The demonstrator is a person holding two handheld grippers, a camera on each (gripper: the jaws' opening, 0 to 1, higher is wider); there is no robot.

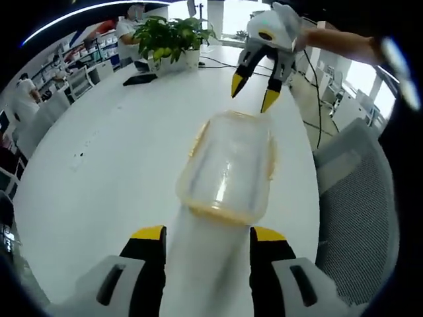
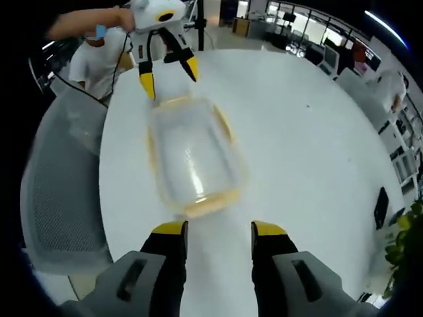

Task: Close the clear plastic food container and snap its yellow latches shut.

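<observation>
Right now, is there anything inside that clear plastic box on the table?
The clear container looks empty: the white table shows through its walls. Glare on the plastic could hide something small or transparent.

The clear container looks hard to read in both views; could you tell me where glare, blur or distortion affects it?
Left gripper view: the clear container is soft and blurred, a pale glare streak down its middle, washing into the white table; bright windows blow out behind the right hand-held gripper. Right gripper view: similar streak on the container, edges sharper; fisheye bends the table rim.
</observation>
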